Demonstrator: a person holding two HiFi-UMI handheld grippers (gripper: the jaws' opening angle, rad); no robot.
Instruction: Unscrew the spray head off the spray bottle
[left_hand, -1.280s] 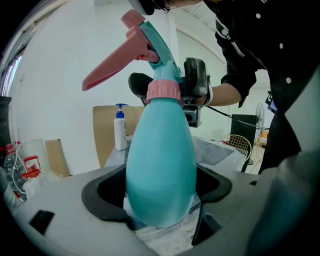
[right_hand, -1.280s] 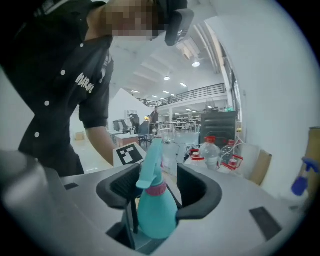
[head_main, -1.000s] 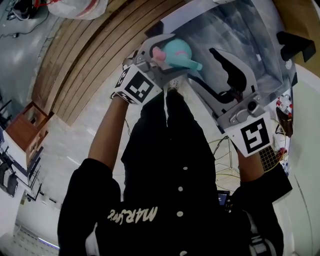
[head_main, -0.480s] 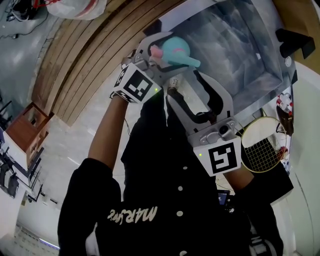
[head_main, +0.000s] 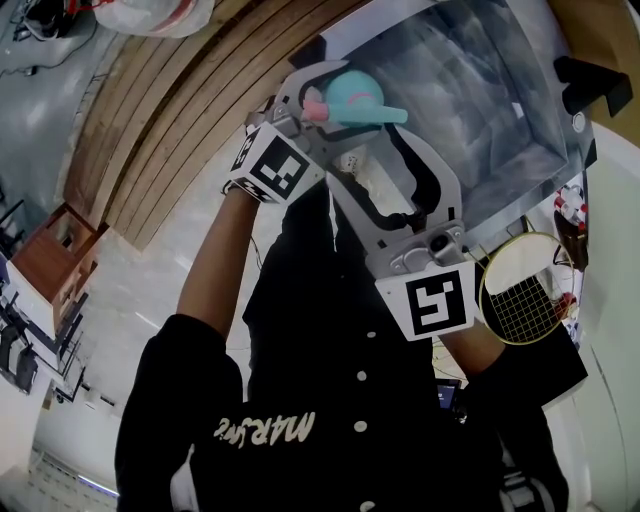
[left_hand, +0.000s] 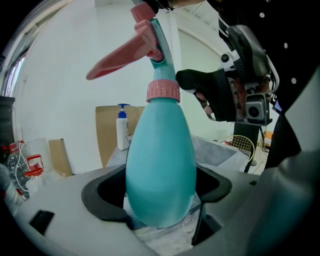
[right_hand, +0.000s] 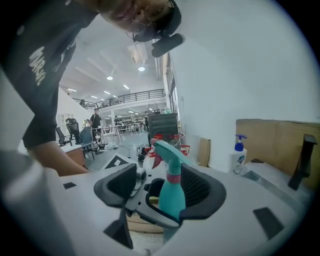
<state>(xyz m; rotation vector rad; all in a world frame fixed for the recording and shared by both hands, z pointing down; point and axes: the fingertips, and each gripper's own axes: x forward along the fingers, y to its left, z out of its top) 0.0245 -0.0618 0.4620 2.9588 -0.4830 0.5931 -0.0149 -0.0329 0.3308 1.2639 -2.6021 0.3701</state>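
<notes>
white wall (right_hand: 240, 75); cardboard sheet (right_hand: 280, 135) against it; blue-capped pump bottle (right_hand: 238, 157) in front; round ceiling lights (right_hand: 141, 68); mezzanine railing (right_hand: 135, 96); office chairs (right_hand: 85, 136); wooden plank strip (head_main: 170, 130).

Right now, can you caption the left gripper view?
Left gripper grips a teal spray bottle, pink spray head on top.

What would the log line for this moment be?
left gripper: holds bottle | right gripper: jaws just opened wider, bottle between them, not clamped | spray head: on
</notes>
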